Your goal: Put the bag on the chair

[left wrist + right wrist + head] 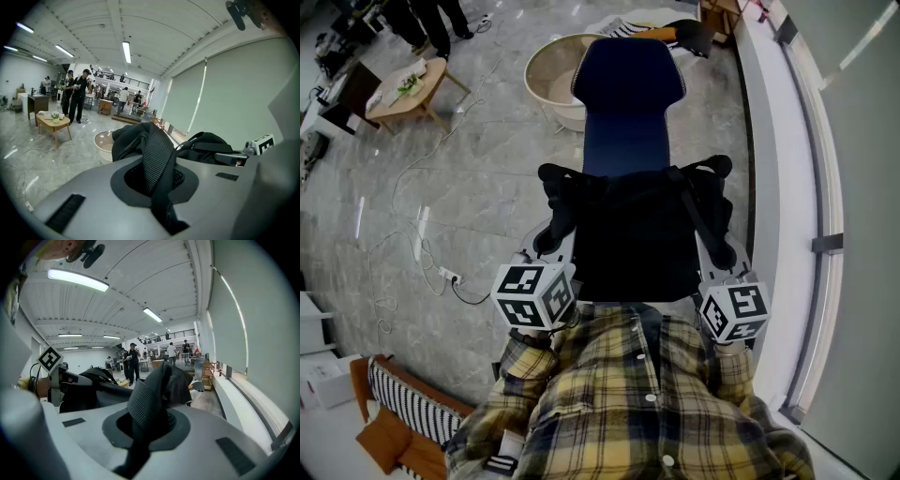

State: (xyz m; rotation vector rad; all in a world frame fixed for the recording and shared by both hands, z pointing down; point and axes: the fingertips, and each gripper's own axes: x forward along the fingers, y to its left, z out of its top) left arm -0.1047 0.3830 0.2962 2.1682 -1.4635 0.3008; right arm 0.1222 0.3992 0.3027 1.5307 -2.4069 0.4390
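Blue chair (pixel 628 103) stands just ahead with the black bag (pixel 633 234) hanging before its backrest, the left gripper (pixel 157 185) and right gripper (pixel 143 430) each clamped tight on a webbed strap (pixel 157 150), so the placing step seems under way and next calls for lowering the bag onto the seat, then releasing.

The person wears a plaid flannel shirt (pixel 647 412) in yellow, navy and white, with pale buttons (pixel 650 397). The left gripper (pixel 157 185) and right gripper (pixel 143 427) have smooth grey shells with dark slots. The left cube (pixel 534 295) and right cube (pixel 734 311) are white with black square markers.
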